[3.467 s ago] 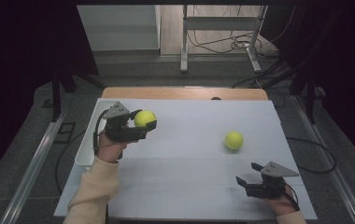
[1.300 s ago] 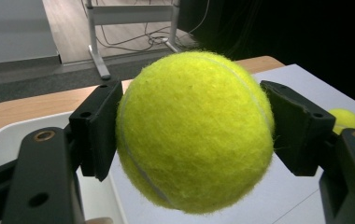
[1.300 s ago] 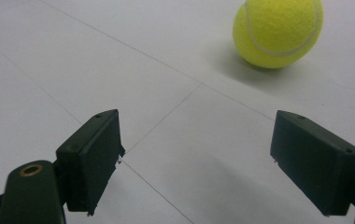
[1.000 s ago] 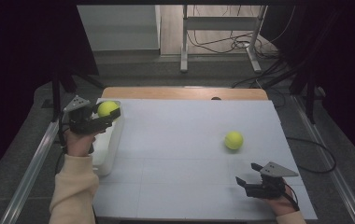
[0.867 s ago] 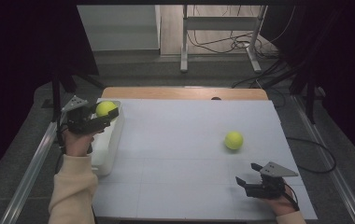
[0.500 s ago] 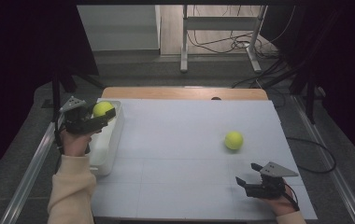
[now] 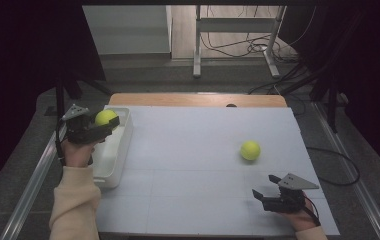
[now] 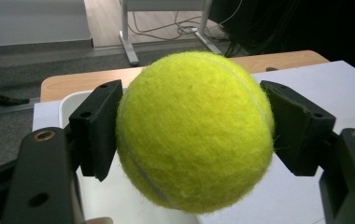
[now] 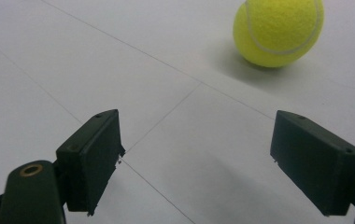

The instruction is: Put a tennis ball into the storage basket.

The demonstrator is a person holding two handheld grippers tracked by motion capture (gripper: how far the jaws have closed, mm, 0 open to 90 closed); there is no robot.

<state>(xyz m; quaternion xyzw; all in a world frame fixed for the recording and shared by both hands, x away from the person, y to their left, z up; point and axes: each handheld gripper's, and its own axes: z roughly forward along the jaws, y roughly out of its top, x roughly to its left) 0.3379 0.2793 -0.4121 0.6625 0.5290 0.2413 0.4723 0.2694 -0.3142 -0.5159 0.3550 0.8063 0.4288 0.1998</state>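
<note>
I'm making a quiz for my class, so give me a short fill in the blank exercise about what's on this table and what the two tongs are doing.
1. The left tongs are shut on a yellow tennis ____.
2. That held ball hangs over a white ____ at the table's left edge.
3. The right tongs stand ____, with nothing between their jaws.
4. The second ball lies on the ____.

Missing words: ball; tub; open; table
</note>
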